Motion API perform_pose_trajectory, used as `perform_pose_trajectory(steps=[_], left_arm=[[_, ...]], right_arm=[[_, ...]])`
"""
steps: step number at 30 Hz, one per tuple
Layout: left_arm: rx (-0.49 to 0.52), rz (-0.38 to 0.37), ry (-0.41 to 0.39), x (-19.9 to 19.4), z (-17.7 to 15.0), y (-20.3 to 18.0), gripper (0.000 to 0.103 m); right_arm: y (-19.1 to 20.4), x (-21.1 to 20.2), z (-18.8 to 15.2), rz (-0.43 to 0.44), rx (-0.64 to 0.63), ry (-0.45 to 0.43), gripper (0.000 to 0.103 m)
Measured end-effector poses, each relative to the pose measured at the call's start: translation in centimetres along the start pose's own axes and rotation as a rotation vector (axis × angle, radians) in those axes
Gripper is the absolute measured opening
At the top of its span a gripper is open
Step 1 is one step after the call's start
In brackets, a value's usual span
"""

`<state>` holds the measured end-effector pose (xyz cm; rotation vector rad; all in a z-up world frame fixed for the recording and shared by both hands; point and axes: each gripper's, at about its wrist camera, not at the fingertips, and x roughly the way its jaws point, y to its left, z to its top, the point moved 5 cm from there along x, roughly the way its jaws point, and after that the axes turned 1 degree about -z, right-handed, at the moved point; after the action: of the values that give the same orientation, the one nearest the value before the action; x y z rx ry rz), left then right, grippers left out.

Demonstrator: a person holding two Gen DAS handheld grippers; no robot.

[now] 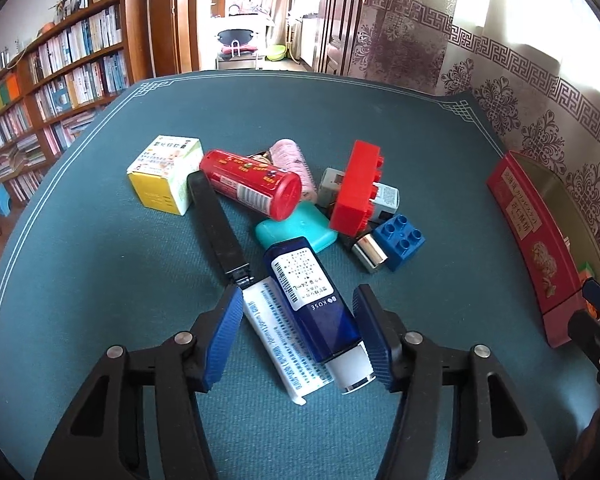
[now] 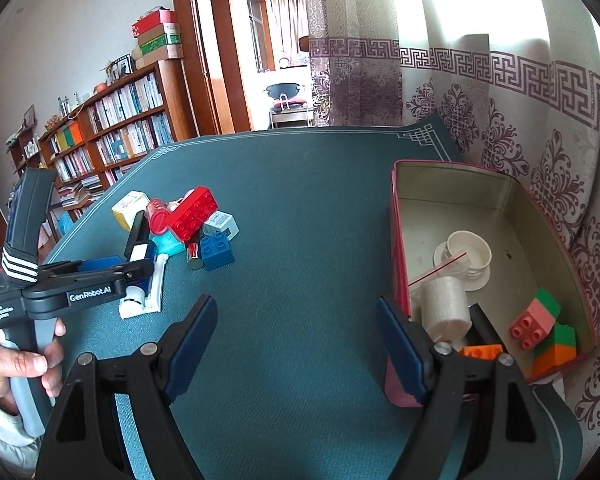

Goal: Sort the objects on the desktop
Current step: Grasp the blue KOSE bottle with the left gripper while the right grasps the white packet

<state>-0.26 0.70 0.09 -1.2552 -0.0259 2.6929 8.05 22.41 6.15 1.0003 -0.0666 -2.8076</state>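
Note:
A dark blue Kose bottle [image 1: 312, 300] lies partly on a white printed tube [image 1: 284, 344] on the green table mat. My left gripper [image 1: 296, 294] straddles both. Its right pad [image 1: 370, 336] is at the bottle's side, while its left pad [image 1: 220, 336] stands at the tube's edge, apart from the bottle. Behind lies a pile: a black bar [image 1: 216, 224], a red canister [image 1: 252, 188], a yellow-white box [image 1: 166, 174], a teal case [image 1: 300, 226], a red brick [image 1: 358, 188] and a blue brick [image 1: 400, 240]. My right gripper [image 2: 296, 304] is open over bare mat beside the red tin [image 2: 398, 240].
The tin holds paper cups [image 2: 470, 254], a white roll [image 2: 446, 308] and pink, green and orange bricks [image 2: 536, 316]. A hand [image 2: 24, 364] holds the left gripper [image 2: 136, 276]. A patterned curtain hangs behind the tin. A bookshelf [image 2: 116, 136] stands beyond the table's far left edge.

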Motion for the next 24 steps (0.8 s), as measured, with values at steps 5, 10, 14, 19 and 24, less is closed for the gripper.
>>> perform_pose_trajectory(steps=[5, 10, 14, 19, 24], left_arm=[[0.006, 0.015, -0.001, -0.6, -0.3, 1.0, 0.059], [0.006, 0.043, 0.011, 0.0, -0.2, 1.6, 0.054], [0.026, 0.059, 0.018, 0.7, -0.1, 1.4, 0.054], [0.02, 0.026, 0.024, 1.4, 0.4, 1.6, 0.037], [-0.001, 0.004, 0.013, 1.0, 0.4, 2.2, 0.031]], right_arm=[[-0.1, 0.2, -0.1, 0.0, 0.002, 0.005, 0.084], [0.1, 0.6, -0.4, 0.003, -0.001, 0.017, 0.084], [0.4, 0.6, -0.6, 0.006, -0.006, 0.019, 0.084], [0.6, 0.8, -0.8, 0.009, -0.005, 0.028, 0.084], [1.3, 1.6, -1.2, 0.049, 0.013, 0.059, 0.084]])
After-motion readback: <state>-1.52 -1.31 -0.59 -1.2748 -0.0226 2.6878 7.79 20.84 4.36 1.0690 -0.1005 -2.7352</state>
